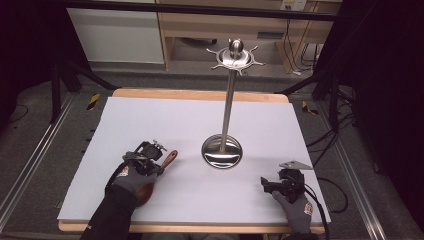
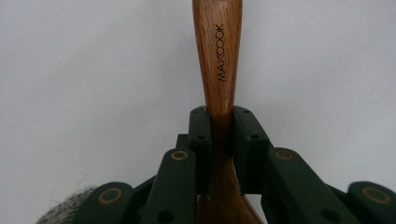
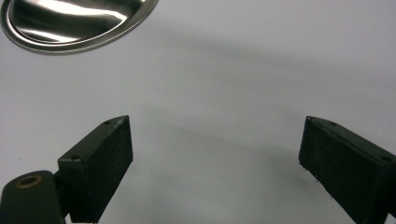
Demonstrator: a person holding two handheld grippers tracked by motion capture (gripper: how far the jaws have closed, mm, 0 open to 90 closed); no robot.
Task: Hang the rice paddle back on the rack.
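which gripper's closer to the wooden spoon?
Left. The left gripper is clamped on the wooden spoon handle; the right gripper sits open across the table, past the stand's base.

- The desk (image 1: 150, 120) was a wooden board covered by a white sheet.
- A steel stand (image 1: 223, 150) stood upright on its round base, right of the desk's middle.
- A wooden spoon (image 1: 167, 161) lay near the left front, handle pointing toward the stand.

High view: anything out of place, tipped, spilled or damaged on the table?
Nothing stands out. The metal stand is upright on the white table. The wooden spoon is held by its handle in the left gripper, and the right gripper rests open, holding nothing.
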